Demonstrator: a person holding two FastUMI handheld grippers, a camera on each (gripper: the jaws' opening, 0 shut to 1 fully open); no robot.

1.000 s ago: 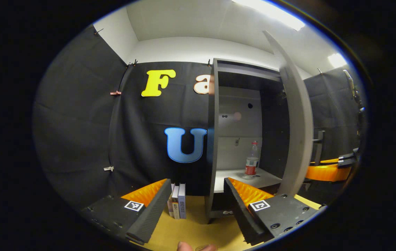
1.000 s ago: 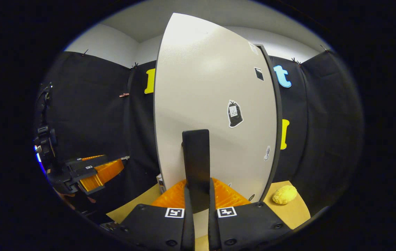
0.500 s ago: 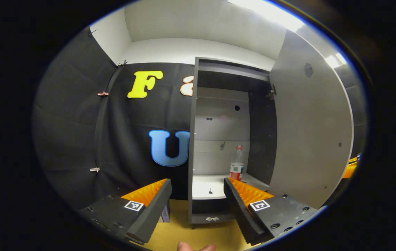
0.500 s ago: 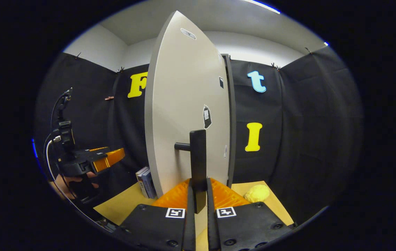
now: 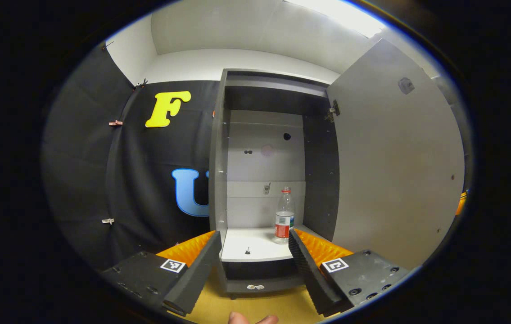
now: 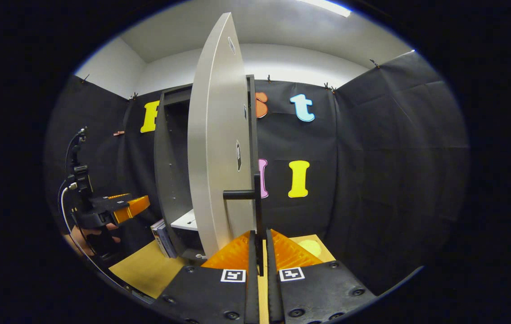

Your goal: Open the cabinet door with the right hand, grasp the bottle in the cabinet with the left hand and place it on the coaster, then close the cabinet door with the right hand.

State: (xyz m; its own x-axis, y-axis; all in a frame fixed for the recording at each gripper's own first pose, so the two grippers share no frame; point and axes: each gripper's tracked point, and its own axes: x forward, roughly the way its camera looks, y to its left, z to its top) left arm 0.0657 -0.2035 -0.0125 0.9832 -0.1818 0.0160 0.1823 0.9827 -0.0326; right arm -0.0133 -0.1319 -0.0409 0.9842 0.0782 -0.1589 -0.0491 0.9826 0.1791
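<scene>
The grey cabinet (image 5: 219, 157) stands open on the yellow table. A clear bottle (image 5: 284, 216) with a red label stands upright at the right of its white shelf (image 5: 250, 245). My left gripper (image 5: 253, 265) is open, in front of the shelf and short of the bottle, and holds nothing. The door (image 5: 395, 153) is swung wide to the right. In the right gripper view the door (image 6: 212, 157) is nearly edge-on, and my right gripper (image 6: 260, 265) is shut on its black handle (image 6: 257, 202). The left gripper (image 6: 115, 207) and the hand holding it are at the left there.
Some books (image 6: 163, 231) stand upright on the table beside the cabinet's left side. A yellow roundish object (image 6: 311, 247) lies on the table right of the door, half hidden by my fingers. Black cloth walls close the booth behind and at both sides.
The door has swung further open with my right gripper on its handle. The left gripper has turned right to face the open cabinet, so the bottle now sits between its fingers' lines.
</scene>
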